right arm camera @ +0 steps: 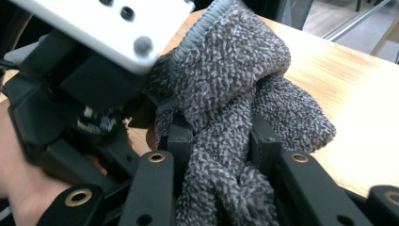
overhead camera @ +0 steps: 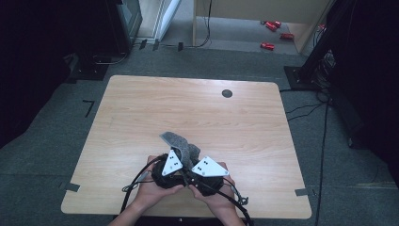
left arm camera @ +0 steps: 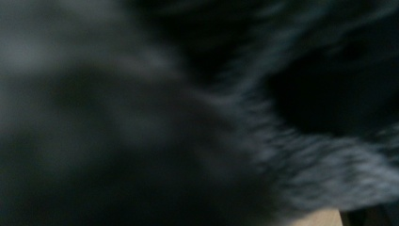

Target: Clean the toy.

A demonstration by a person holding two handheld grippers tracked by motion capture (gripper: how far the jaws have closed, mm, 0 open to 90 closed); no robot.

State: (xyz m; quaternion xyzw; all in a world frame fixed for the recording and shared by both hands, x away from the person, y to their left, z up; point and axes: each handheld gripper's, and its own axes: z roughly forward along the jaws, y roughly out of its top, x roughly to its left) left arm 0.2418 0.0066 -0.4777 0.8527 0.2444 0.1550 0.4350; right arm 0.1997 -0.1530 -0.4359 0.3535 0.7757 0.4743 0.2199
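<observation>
From the high view, a grey knitted sock (overhead camera: 181, 147) is held up just above the near middle of the wooden table (overhead camera: 141, 108), bunched between the left gripper (overhead camera: 175, 165) and the right gripper (overhead camera: 200, 170), which sit almost touching each other; one end of the sock sticks up and away from the person; it looks light and limp, so it will likely sag wherever it is unsupported.

In the left gripper view the sock (left arm camera: 320, 169) is pressed right against the lens, a blur of fuzzy grey; I cannot tell how this claw stands.

In the right gripper view the sock (right arm camera: 226, 94) runs down between the two black jaws, which are closed on a thick fold of it; the knit is nubbly, mottled dark and pale grey, with a smoother ribbed cuff edge at the top; soft and grippy rather than slippery, it should hold best where the fabric is doubled, near the cuff; the left gripper (right arm camera: 101, 101) appears to bite the same bundle from the side.
</observation>
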